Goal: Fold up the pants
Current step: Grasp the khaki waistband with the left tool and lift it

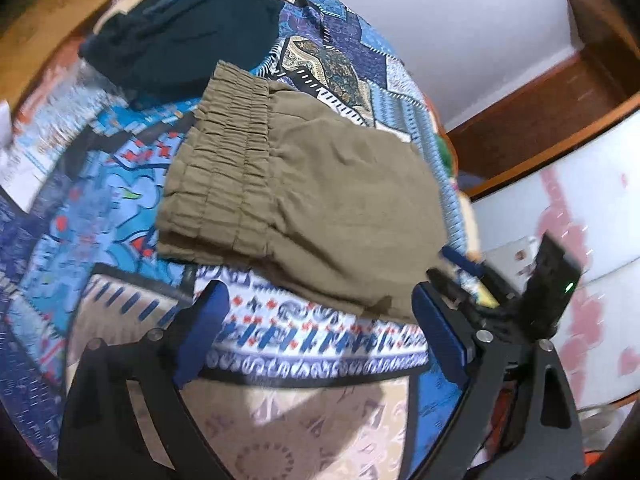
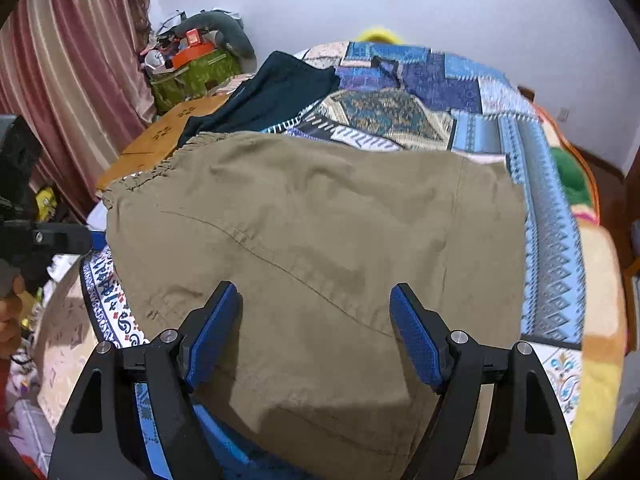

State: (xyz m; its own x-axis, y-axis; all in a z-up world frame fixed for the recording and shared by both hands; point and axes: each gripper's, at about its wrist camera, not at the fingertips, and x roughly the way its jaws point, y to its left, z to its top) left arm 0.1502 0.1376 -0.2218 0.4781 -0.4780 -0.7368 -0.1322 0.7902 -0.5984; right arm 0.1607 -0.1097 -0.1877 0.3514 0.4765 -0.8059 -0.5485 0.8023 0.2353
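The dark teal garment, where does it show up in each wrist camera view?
Left wrist: dark teal garment at upper left, beyond the khaki pants' elastic waistband.
Right wrist: it lies upper centre-left, behind the pants.
Shared landmark: the blue patchwork bedspread.

Ahead of the left tongs (image 1: 320, 320), between their spread fingers, a strip of bare patchwork bedspread (image 1: 304, 340) is left free before the folded khaki pants (image 1: 304, 184) are met. Beyond the pants, the way is blocked by a dark garment (image 1: 180, 36). The gap of the right tongs (image 2: 316, 332) is filled by the pants, with open bedspread found to their right.
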